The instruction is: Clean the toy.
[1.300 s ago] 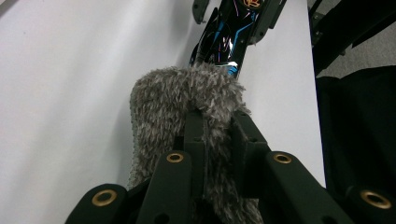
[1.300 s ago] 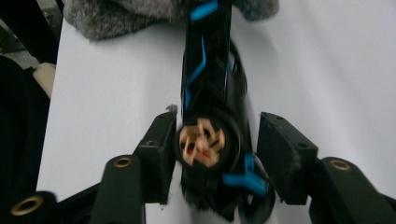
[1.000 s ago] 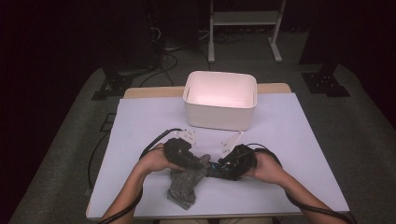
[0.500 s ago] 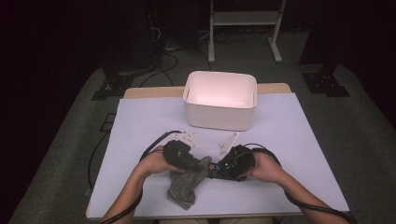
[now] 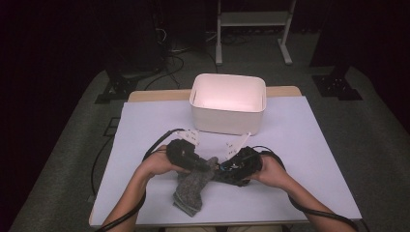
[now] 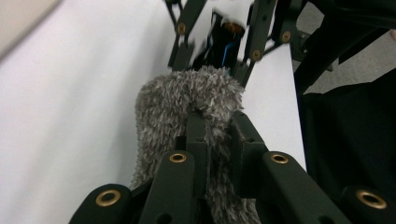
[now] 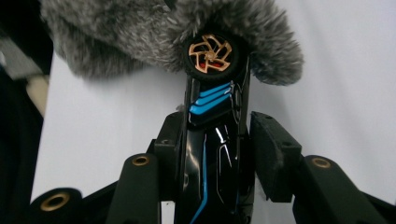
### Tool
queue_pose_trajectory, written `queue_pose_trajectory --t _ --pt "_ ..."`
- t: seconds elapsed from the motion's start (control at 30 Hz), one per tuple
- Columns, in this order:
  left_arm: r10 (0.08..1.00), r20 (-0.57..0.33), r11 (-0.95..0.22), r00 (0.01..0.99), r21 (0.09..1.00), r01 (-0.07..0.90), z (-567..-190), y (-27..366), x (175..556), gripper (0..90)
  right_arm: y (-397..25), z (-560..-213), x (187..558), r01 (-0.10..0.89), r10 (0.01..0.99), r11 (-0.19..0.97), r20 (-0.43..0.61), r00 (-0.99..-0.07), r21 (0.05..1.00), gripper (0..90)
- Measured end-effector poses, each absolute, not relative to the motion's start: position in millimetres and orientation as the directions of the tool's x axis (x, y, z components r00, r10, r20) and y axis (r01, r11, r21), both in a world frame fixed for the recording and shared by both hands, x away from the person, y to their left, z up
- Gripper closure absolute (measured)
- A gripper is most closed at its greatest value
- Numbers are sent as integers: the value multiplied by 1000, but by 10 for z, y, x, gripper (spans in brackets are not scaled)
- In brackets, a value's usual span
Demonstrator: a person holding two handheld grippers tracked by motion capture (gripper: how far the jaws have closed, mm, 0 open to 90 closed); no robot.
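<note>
Where the two grippers meet near the front middle of the counter (image 5: 300, 145), a fuzzy grey sock (image 5: 193, 186) and a black toy car (image 7: 212, 140) with blue stripes are being worked together. In the high view the sock hangs from the meeting point toward 7 o'clock, its lower end lying on the white counter top near the front edge. The left gripper (image 6: 215, 122) has its jaws closed narrow on a fold of the sock, the pile bulging up over them toward 12 o'clock in the left gripper view. Just beyond that fold, at 12 o'clock, the right gripper's linkage and a glimpse of the car's blue and copper parts face it. The right gripper (image 7: 219, 123) clamps the toy car between its jaws, the car standing on end along them, and its copper-spoked wheel (image 7: 211, 52) at 12 o'clock presses into the sock's grey fuzz, which spreads across the top of the right gripper view. In the high view the left hand (image 5: 157, 164) holds its gripper at 9 o'clock of the sock's top and the right hand (image 5: 273, 170) holds the other at 3 o'clock, black cables looping behind both. A white bin (image 5: 227, 118) stands on the counter at 12 o'clock, well apart from the hands, with dark floor around the counter.
</note>
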State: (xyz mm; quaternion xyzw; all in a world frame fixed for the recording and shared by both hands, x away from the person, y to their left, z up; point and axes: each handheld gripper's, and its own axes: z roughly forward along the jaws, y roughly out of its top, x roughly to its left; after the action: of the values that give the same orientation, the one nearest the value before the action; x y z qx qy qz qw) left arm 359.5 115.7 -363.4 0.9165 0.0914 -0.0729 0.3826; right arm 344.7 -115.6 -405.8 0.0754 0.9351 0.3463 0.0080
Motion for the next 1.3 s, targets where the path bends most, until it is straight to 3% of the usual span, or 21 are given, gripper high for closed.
queue_pose_trajectory --t 0.17,0.5,1.0,1.3 --pt "127 -171 -693 977 689 211 -3406 1240 3585 803 -1085 -3998 3477 124 146 673 33 -989 729 562" --pt "109 -172 -717 979 668 197 -3451 1080 3604 803 -1334 -4096 3424 136 184 620 25 -983 773 562" --pt "22 -145 -711 989 693 117 -3303 723 3530 799 -1639 -3969 3256 116 203 655 -26 -979 747 558" --pt "32 -122 -729 992 676 107 -3194 749 3532 800 -1585 -3966 3271 123 200 630 -6 -980 767 562"
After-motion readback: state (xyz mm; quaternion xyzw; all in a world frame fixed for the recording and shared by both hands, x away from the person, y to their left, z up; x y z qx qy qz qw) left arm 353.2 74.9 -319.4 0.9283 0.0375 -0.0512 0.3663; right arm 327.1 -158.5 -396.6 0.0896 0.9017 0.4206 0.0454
